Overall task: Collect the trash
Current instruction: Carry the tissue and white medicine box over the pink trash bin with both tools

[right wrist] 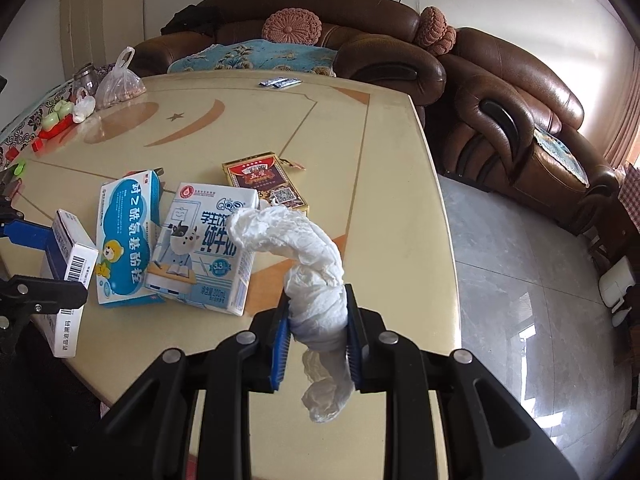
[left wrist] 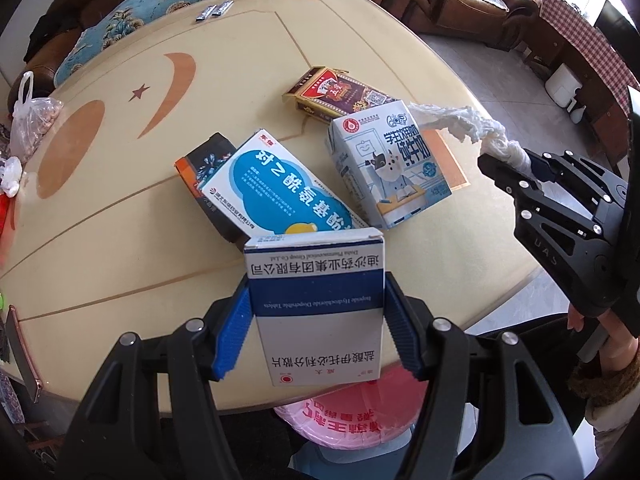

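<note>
My left gripper (left wrist: 316,286) is shut on a white-and-blue medicine box (left wrist: 320,312), which hangs a little above the near edge of the cream table (left wrist: 120,240). Off to the right, my right gripper (right wrist: 317,293) is shut on a twisted white tissue (right wrist: 308,248), also off the tabletop. On the table lie a milk carton (right wrist: 204,248), a blue-and-white medicine box (right wrist: 124,236) leaning on a dark box (left wrist: 208,168), and a red-and-gold pack (right wrist: 264,184). A bin lined with a pink bag (left wrist: 352,412) sits below the table edge, under the held box.
A plastic bag of nuts (right wrist: 120,84), small toys and a jar crowd the table's far left. Two sachets (right wrist: 280,83) lie at the far edge. Brown leather sofas (right wrist: 400,40) stand behind and to the right, with grey tiled floor (right wrist: 520,280) beside the table.
</note>
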{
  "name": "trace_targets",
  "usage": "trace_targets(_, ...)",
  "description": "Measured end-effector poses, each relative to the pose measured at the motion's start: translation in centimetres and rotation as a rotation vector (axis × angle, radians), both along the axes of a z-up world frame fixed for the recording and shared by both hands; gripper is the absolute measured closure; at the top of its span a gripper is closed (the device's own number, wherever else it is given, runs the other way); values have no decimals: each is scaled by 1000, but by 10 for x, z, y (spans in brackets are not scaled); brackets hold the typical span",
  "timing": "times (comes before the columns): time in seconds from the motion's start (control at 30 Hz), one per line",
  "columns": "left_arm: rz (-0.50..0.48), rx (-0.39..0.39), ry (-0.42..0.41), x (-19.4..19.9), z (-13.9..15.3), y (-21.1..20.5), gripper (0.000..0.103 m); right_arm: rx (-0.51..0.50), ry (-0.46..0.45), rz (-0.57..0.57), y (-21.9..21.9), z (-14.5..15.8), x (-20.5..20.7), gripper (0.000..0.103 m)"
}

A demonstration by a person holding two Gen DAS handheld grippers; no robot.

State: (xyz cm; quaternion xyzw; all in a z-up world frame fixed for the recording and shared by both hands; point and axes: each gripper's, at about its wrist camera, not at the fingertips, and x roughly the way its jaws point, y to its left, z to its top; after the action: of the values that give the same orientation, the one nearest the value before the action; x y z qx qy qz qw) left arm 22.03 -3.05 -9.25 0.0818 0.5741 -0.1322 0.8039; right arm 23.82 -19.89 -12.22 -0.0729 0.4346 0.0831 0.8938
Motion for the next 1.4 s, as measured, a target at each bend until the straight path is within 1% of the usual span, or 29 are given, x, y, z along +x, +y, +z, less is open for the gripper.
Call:
trace_targets(0.13,11,-11,-21,-8,9,7,42,22,-20,-6,1,21,-10,79)
trace_targets(0.4,29,-26,-70,-33,33,23,42,17,-89,32,18,68,-41,79)
trace_targets(0.6,45,-33,-96,-53,44,33,42,18,-112,63,32,91,-69,79)
trace_targets(0.8,42,-35,-119,-75,52,38,42,17,-119,86,42,103,-95,79)
trace_targets(0.97,38,-16,-135,-89,52,39,42,17,-123,102,50,109,-117,79)
trace_targets(1.27,24,-11,-143,-112,50,41,42,15,-122,125,64,115,-150,79)
trace_targets(1.4,11,-5,-144,-120,48,40,42,21,-113,126,67,111,-162,79)
